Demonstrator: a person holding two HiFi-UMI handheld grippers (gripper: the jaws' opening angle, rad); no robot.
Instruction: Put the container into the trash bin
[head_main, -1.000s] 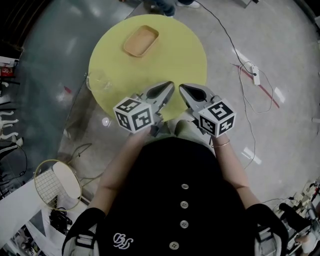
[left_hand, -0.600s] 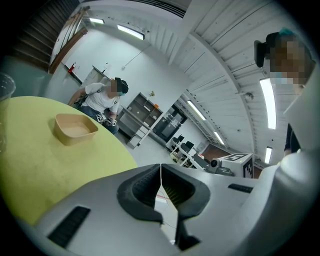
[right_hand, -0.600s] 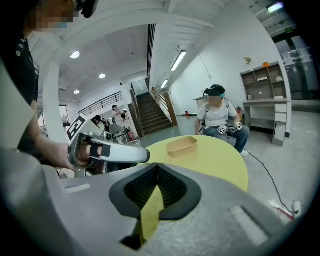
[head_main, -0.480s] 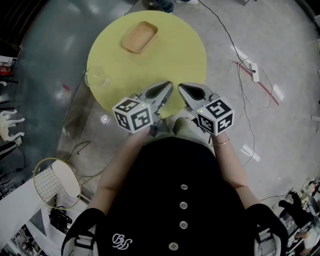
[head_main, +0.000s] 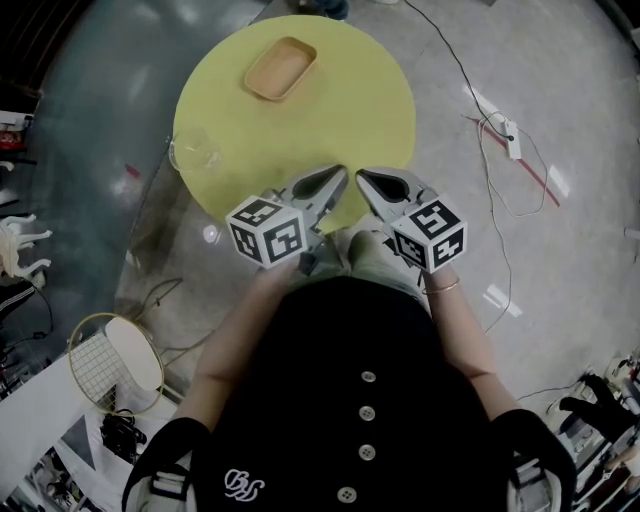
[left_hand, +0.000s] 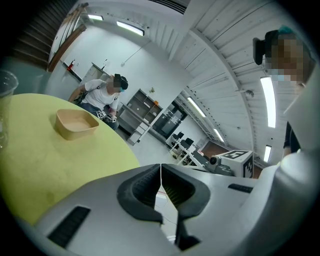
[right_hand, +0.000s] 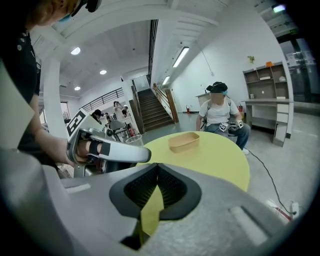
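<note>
Container (head_main: 282, 69) lies well beyond the right hand-held gripper (head_main: 361, 173).

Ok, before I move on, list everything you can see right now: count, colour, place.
table: one, yellow, round, in front of the person
container: one, tan, far side of the table
cup: one, clear, table's left edge
trash bin: one, wire with a white inside, on the floor to the person's left
power strip: one, white, with cables, on the floor right of the table
seated person: one, white shirt, beyond the table
left gripper: one, grey, shut, empty, over the table's near edge
right gripper: one, grey, shut, empty, beside the left gripper
</note>
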